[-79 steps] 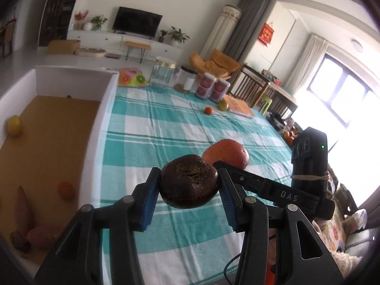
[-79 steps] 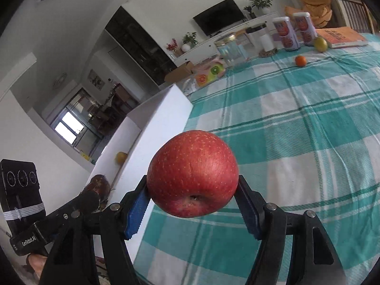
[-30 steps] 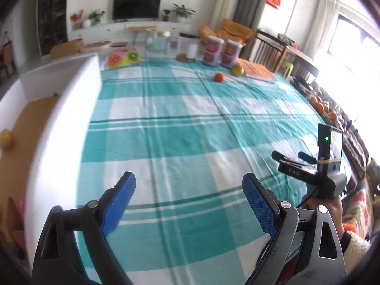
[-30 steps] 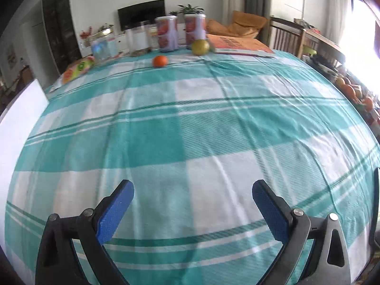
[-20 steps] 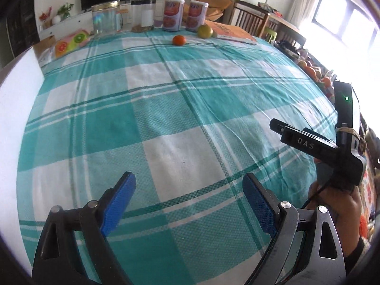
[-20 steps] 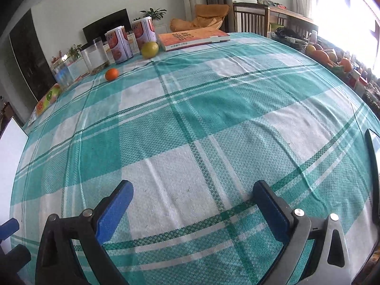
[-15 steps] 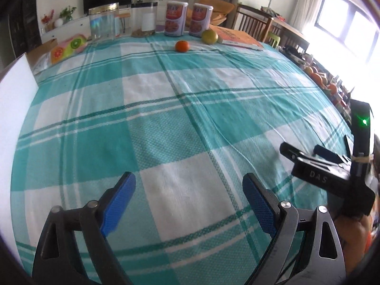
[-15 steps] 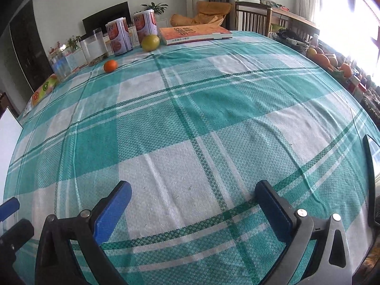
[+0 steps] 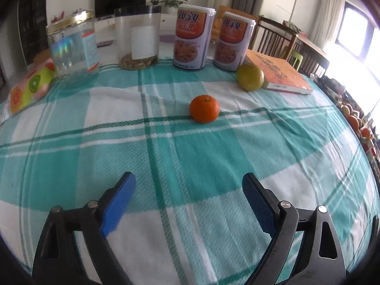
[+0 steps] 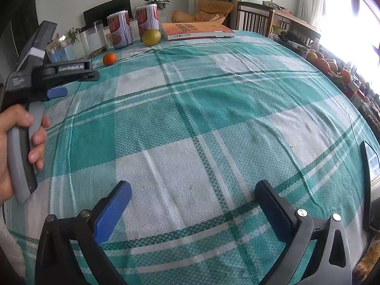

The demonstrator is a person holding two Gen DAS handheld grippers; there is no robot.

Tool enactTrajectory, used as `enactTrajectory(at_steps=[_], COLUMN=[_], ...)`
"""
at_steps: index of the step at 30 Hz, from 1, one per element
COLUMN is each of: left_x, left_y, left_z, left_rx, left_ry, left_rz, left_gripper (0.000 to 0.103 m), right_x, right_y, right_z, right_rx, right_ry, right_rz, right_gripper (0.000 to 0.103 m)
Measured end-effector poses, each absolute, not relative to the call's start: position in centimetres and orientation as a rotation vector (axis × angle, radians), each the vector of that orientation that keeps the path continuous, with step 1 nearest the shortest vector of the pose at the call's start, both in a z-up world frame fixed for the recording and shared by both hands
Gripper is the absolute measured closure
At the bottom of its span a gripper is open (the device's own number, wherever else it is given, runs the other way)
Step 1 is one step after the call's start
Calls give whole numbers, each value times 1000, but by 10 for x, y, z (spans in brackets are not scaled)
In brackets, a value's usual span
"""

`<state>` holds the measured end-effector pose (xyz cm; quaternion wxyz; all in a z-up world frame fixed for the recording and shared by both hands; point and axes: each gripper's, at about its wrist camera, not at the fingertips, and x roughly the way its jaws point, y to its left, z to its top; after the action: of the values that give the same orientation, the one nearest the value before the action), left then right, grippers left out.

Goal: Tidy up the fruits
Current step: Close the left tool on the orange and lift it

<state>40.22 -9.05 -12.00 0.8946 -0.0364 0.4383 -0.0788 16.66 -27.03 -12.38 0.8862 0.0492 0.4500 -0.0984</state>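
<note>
Left gripper [image 9: 188, 198] spread wide, empty, over checked tablecloth [image 9: 190, 156]. Small orange [image 9: 204, 108] ahead, toward table's far edge; green citrus [image 9: 250, 77] beyond, beside book [image 9: 282, 76]. Right gripper [image 10: 193, 205] gaping, empty, near front edge.

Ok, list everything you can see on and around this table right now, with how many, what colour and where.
mandarin: one, orange, on the cloth ahead of the left claw
citrus fruit: one, yellow-green, touching the book's near corner
book: one, orange, far right of the table
printed cans: two, white and orange, back row
clear jars: two, one black-lidded, one gold-lidded, left of the cans
fruit-print pack: one, pink and green, far left edge
tablecloth: one, teal and white check
chairs: wooden, behind the table
left claw: open, empty, blue pads
right claw: open, empty
hand: one, gripping the left claw's handle
</note>
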Motion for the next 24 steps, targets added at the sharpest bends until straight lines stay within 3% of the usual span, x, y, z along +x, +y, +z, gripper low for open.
enactTrajectory(at_steps=[8,10,14,24], left_x=[462,465,465,387], left_y=[-104,-107,-112,-69], left_z=[-123,-122,-120,-101], left_rx=[-48,-27,24,30], left_ry=[904,892,875,907], left_rz=[-123,-126,-154,-142], left_gripper=[13,22,67,69], right_x=[169,169,169,169], right_y=[-269,-269,-269,-269], right_z=[-124,-124,-124,-123], right_rx=[96,96,96,95], right_ry=[937,937,937,937], right_rz=[-195,-195,-196,-195], right_gripper=[0,0,0,0])
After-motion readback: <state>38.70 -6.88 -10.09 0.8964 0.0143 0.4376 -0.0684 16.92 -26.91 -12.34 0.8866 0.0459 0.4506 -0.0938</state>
